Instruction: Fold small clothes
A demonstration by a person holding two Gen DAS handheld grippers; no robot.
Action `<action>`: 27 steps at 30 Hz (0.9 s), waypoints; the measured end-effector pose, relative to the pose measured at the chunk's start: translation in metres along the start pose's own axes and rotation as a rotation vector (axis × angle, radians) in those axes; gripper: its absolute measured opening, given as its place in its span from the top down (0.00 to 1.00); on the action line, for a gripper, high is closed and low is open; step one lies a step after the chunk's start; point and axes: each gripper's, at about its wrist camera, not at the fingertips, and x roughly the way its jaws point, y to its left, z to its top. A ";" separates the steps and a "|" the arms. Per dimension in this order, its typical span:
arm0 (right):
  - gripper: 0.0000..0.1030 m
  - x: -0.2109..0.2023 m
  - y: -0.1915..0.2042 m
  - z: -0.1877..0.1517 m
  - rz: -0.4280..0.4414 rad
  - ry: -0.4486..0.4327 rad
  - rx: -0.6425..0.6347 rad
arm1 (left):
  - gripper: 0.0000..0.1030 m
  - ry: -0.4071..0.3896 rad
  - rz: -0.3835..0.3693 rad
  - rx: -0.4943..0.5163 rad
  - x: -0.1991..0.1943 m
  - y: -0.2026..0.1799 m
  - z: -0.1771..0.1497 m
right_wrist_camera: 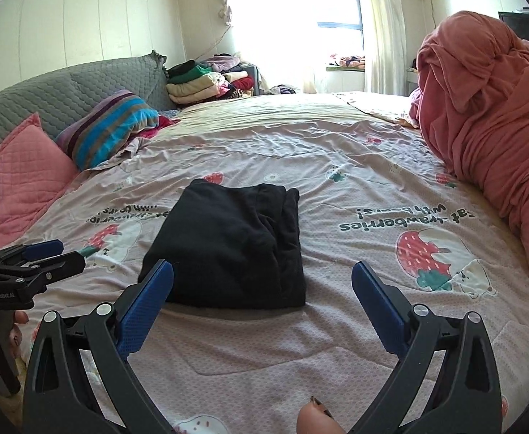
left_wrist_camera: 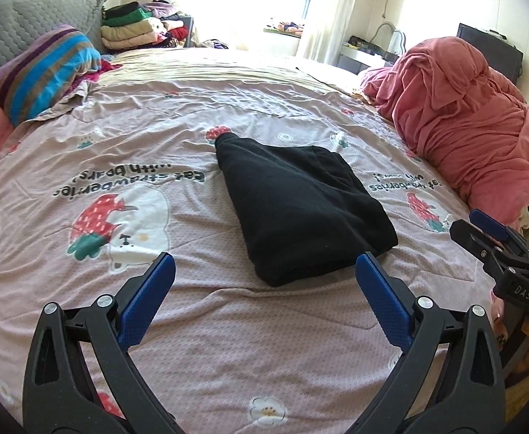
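A black garment (left_wrist_camera: 300, 206) lies folded into a compact bundle on the pink strawberry-print bedspread (left_wrist_camera: 228, 343); it also shows in the right wrist view (right_wrist_camera: 231, 249). My left gripper (left_wrist_camera: 264, 264) is open and empty, just short of the bundle's near edge. My right gripper (right_wrist_camera: 262, 271) is open and empty, with the bundle's near edge between its blue fingertips (right_wrist_camera: 363, 275). The right gripper also shows at the right edge of the left wrist view (left_wrist_camera: 481, 231), and the left gripper at the left edge of the right wrist view (right_wrist_camera: 47, 253).
A heaped red-pink quilt (left_wrist_camera: 474, 126) lies on the right side of the bed. A striped pillow (left_wrist_camera: 43, 72), a pink cushion (right_wrist_camera: 25, 166) and a grey quilted headboard (left_wrist_camera: 29, 25) are at the left. A pile of folded clothes (left_wrist_camera: 137, 27) sits at the far end.
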 end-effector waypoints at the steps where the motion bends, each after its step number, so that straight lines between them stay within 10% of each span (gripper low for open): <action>1: 0.04 -0.001 0.002 0.000 -0.001 -0.005 -0.002 | 0.09 -0.004 0.001 -0.001 -0.003 0.002 -0.001; 27: 0.04 -0.036 0.061 -0.018 -0.011 -0.145 -0.042 | 0.09 -0.101 0.053 0.010 -0.061 0.026 -0.043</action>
